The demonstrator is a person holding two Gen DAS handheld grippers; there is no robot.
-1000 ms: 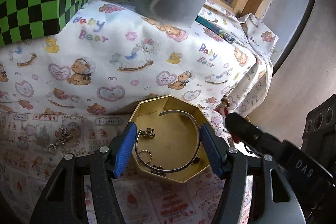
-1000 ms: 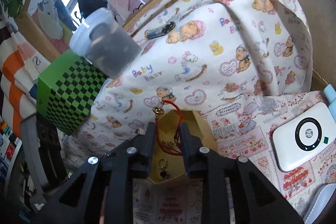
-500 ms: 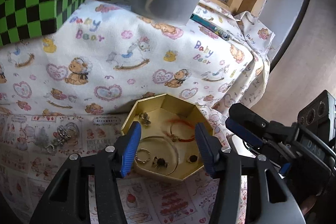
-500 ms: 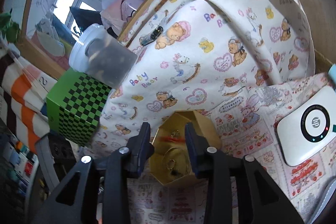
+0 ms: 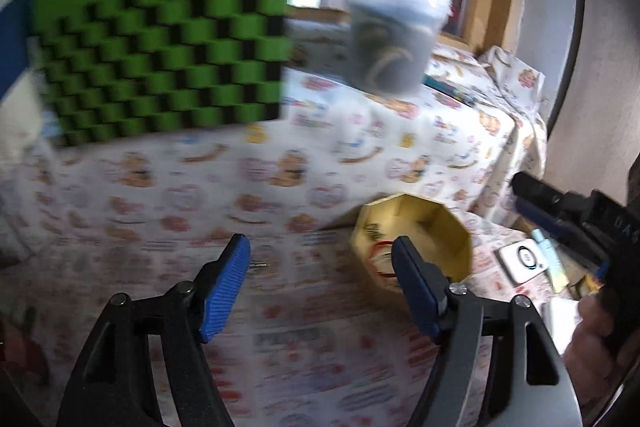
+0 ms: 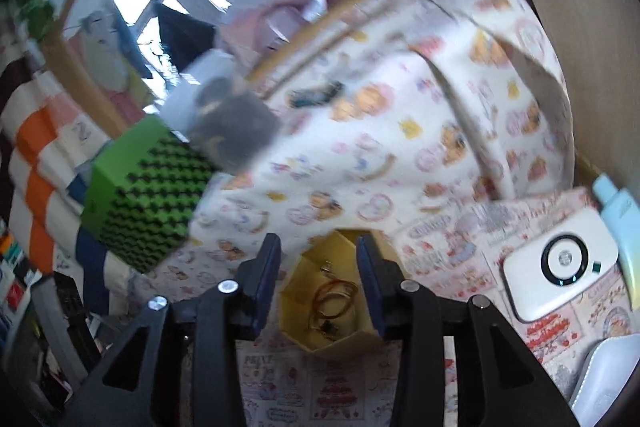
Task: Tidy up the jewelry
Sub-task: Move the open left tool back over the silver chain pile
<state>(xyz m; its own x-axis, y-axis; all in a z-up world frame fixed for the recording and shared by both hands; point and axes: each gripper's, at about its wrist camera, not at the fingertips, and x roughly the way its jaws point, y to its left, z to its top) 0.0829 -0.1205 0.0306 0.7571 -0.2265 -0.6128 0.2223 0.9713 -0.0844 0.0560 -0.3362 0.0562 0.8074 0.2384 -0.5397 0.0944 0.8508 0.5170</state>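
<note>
Fingers of the left gripper (image 5: 320,283) stand wide apart with nothing between them, over bare patterned cloth (image 5: 304,347). The gold octagonal box (image 5: 416,227) lies at about two o'clock from those blue pads (image 5: 224,287), its near rim partly hidden behind the right-hand pad. The right gripper (image 6: 318,281) is likewise spread and holds nothing, yet the box (image 6: 304,337) sits between its tips, seemingly just beyond them, so the right is probably the better-placed one. Inside the box a red cord loop (image 6: 334,297) rests among small pieces (too blurred to name). Both tools point forward and downward at the table; the left view is smeared. No loose jewelry can be made out on the cloth.
</note>
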